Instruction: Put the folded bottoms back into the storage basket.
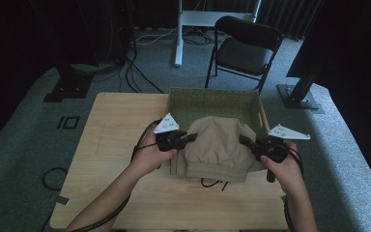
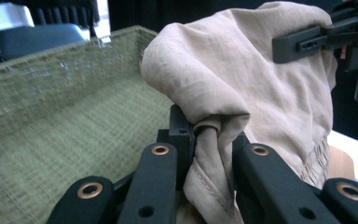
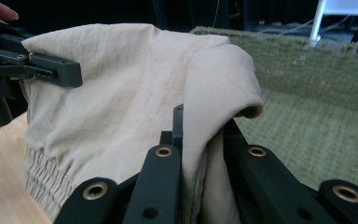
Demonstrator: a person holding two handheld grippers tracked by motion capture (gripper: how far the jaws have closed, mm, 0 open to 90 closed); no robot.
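A: From the high view, where's the risk?

B: The beige garment point(image 1: 217, 147) hangs between the left gripper point(image 1: 191, 138) and the right gripper point(image 1: 244, 140), each pinching one side, its elastic hem drooping toward the wooden table point(image 1: 111, 140). The green woven basket point(image 1: 212, 99) sits just beyond the jaws. If the two hands move unevenly, I'd guess the cloth sags and catches the near rim instead of clearing it.

A: And the left gripper view?

B: Its jaws are pressed together on a bunched fold of the garment point(image 2: 242, 70), right between the pads. The bite looks thin, only a rolled edge, so a tug could slide it free. The basket point(image 2: 74, 107) lies to the left of the jaws; the right gripper point(image 2: 307, 44) clamps the far corner at upper right.

A: The right gripper view?

B: Same story: jaws closed on a folded edge of the garment point(image 3: 135, 88), the basket point(image 3: 321, 93) to their right, the left gripper point(image 3: 51, 70) at upper left. A slip here would drop that side onto the table point(image 3: 4, 177).

A: The room?

B: Pale wood tabletop, grey carpet point(image 1: 24, 125), a black folding chair point(image 1: 246, 48) behind the basket, cables on the floor, dark curtains.
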